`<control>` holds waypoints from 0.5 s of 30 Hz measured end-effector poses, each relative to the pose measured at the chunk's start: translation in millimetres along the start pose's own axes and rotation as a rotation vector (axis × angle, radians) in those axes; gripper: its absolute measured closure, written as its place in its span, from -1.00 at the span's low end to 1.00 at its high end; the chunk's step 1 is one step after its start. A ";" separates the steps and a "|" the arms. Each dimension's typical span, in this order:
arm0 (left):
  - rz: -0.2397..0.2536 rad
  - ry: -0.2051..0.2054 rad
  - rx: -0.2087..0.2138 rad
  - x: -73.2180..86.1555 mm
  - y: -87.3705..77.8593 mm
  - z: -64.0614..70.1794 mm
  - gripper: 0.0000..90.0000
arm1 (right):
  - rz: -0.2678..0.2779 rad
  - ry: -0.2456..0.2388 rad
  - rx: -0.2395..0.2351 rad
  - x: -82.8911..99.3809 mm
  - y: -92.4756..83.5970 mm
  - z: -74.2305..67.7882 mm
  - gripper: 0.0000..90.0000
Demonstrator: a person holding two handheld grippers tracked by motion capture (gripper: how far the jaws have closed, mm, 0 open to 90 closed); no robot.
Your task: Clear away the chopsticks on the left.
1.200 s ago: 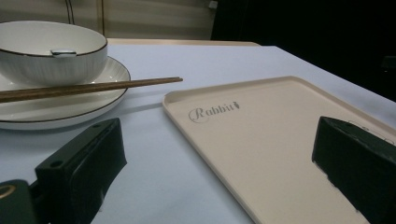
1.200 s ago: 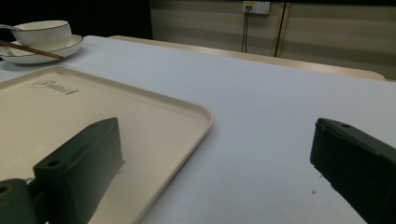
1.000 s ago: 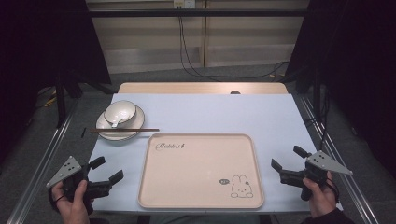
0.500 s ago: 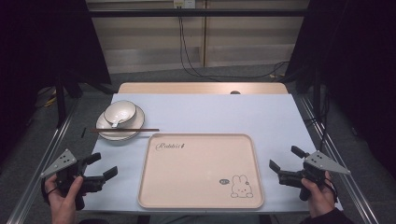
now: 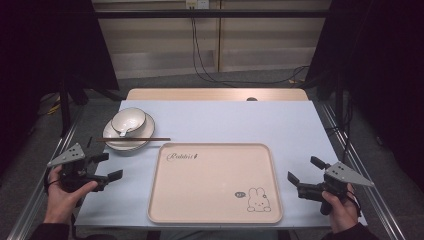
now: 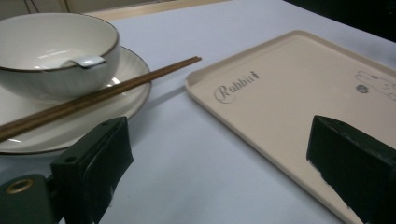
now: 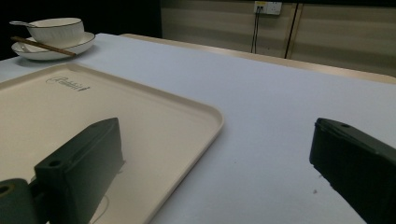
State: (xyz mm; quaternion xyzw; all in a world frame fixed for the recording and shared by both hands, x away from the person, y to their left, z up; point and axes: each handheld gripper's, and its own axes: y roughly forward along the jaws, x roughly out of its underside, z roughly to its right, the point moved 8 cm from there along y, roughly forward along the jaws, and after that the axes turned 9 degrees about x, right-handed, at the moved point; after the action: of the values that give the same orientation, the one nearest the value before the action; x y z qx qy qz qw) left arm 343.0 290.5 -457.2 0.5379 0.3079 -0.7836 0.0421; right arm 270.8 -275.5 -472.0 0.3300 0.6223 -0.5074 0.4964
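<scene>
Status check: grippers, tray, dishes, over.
Left gripper open, empty, beside the plate. Right gripper open, empty, right of the tray. Tray bare. Bowl on plate, chopsticks across it.

We're looking down and forward from above the table's near edge, left gripper view low and close, facing the bowl [image 6: 56, 51] and tray [image 6: 299, 98], right gripper view skimming leftward, sharing that tray [image 7: 116, 116].

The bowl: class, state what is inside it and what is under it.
Inside the bowl lies a white spoon; the bowl's floor beneath it is hidden. Under the bowl sits a plate, with chopsticks across it.
</scene>
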 end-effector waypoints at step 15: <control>-0.055 0.099 -0.044 -9.5 10.4 -54.3 -0.55 | 0.008 -0.004 -0.005 -0.9 -0.3 0.1 -0.95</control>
State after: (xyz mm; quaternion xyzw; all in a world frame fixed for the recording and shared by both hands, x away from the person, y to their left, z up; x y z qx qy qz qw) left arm 395.5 308.3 -466.1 0.5664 0.3412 -0.7500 0.0170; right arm 270.9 -275.6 -471.0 0.3301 0.6213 -0.5044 0.5007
